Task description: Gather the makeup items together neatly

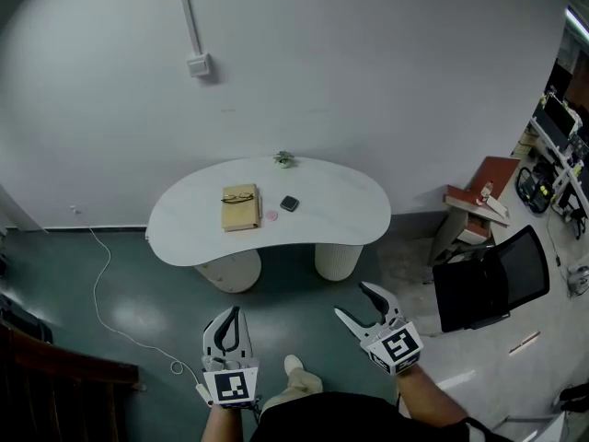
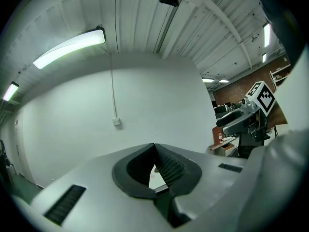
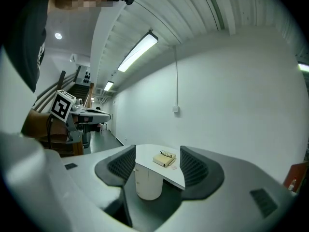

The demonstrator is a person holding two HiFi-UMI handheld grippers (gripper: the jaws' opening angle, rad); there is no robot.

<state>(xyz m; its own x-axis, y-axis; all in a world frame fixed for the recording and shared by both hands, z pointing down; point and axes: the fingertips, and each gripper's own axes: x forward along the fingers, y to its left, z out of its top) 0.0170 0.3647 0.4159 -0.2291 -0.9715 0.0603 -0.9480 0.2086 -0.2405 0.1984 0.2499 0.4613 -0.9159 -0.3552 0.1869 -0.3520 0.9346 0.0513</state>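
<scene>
The left hand-held gripper (image 2: 154, 147) has its jaws closed tip to tip, holding nothing. The right hand-held gripper (image 3: 157, 161) is spread wide and empty. Both hang over the floor, well short of the white curved tabletop (image 1: 340, 212). On the tabletop a small dark compact (image 1: 290, 203) and a tiny pink item (image 1: 271, 215) lie just beside a tan book (image 1: 239, 208) with glasses (image 1: 237, 195) on top. A small green item (image 1: 283, 159) sits at the far edge.

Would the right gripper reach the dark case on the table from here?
Probably not: the right gripper hangs over the floor, short of the table. Nothing stands before the dark case, though.
</scene>
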